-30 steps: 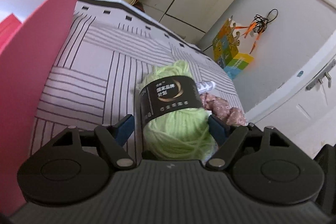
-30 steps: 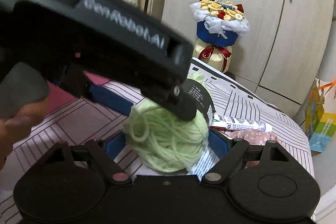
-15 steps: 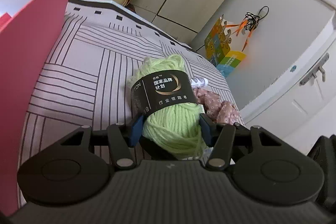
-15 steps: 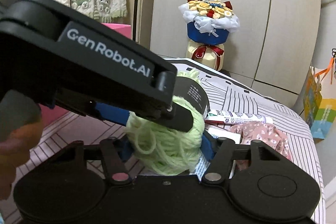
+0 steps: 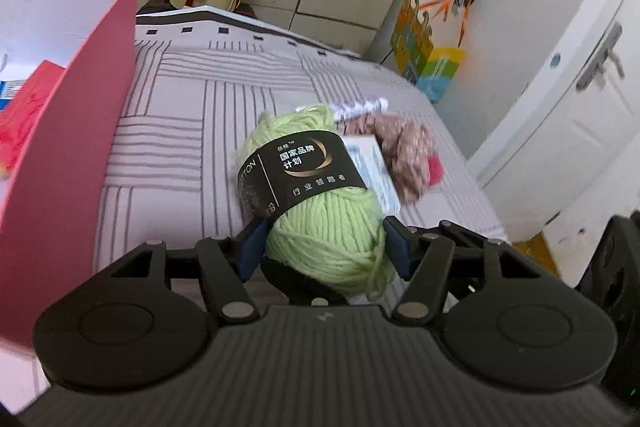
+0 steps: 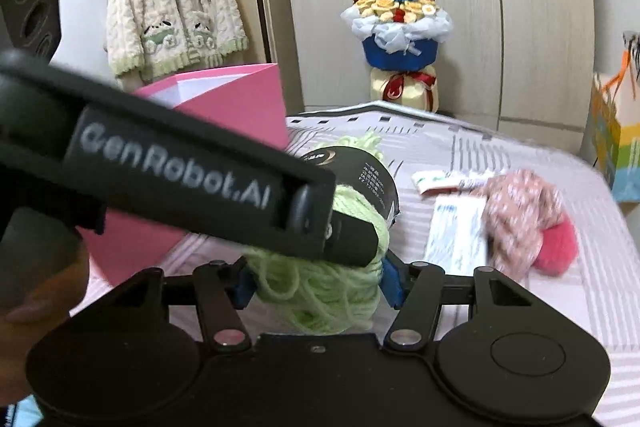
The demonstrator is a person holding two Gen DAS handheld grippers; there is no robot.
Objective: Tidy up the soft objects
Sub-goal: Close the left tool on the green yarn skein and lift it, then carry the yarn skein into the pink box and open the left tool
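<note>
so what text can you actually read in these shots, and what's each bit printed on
"GenRobot.AI": white lettering on the side of the left gripper, seen from the right wrist.
"国家品牌计划": black band around the green yarn ball.
"行业领跑者": same band, lower line.
"TTON": band's left edge, the start cut off.
Small print on the band's other side: too small to read.
White packet and tube on the bed: blurred, unreadable.

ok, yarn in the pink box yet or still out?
Out. The yarn sits clamped between both grippers, over the bed, beside the pink box.
</note>
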